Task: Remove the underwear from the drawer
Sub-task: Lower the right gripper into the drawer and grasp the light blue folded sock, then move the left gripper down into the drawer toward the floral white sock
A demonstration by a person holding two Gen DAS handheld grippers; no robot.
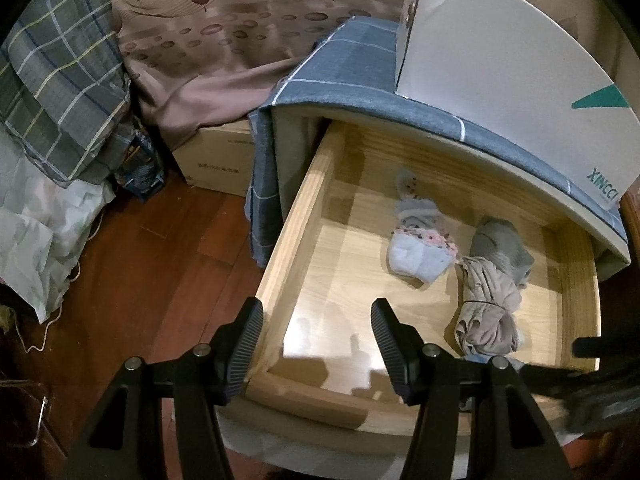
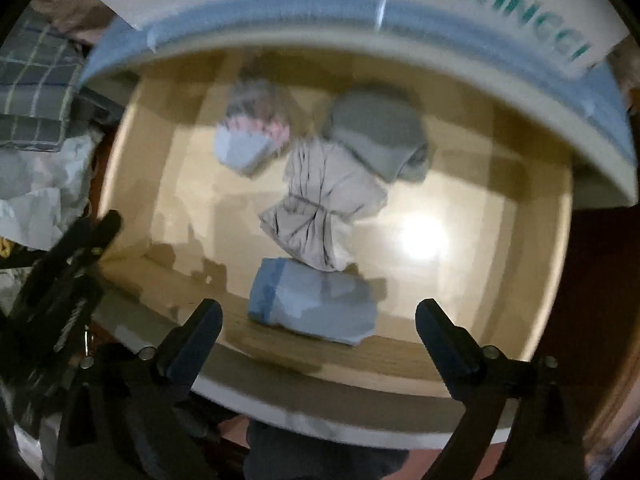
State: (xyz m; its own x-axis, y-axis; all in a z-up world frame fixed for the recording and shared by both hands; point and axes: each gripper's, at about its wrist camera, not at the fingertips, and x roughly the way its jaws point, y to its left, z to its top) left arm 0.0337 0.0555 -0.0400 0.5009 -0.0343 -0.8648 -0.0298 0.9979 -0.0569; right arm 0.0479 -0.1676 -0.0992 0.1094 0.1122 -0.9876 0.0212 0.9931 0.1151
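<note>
My right gripper [image 2: 319,334] hangs over the open pale wooden drawer [image 2: 132,152], jaws spread wide and empty. Nearest, a folded light-blue garment [image 2: 312,306] lies by the front wall; behind it, touching, the crumpled beige underwear [image 2: 320,204], then a grey bundle [image 2: 380,136]. My left gripper [image 1: 318,344] waits open-jawed, empty. Closing carelessly, I could catch the neighbouring pieces too.
</note>
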